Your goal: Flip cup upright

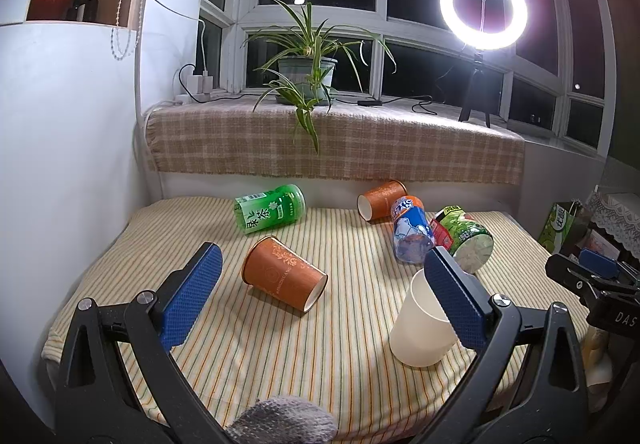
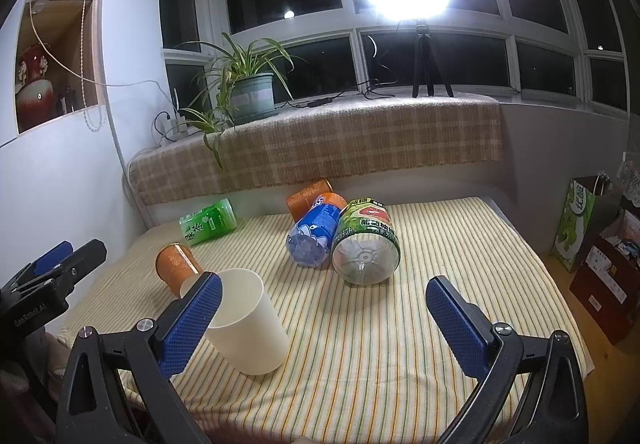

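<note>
The cream cup [image 2: 246, 320] stands mouth-up on the striped cloth [image 1: 320, 344], so the cups left to flip appear to be the orange ones. The nearer orange cup [image 1: 282, 273] lies on its side just left of the cream cup, rim toward the camera; a second orange cup [image 1: 382, 199] lies well behind it. Both the left gripper [image 1: 322, 300] and the right gripper [image 2: 324, 318] have fingers spread wide, holding nothing. I would straddle the nearer orange cup's wall mid-body with the left gripper, close gently to avoid crushing the paper, then rotate it base-down.

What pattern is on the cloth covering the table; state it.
Thin orange and green stripes on cream tablecloth; the right wrist view shows it best.
</note>
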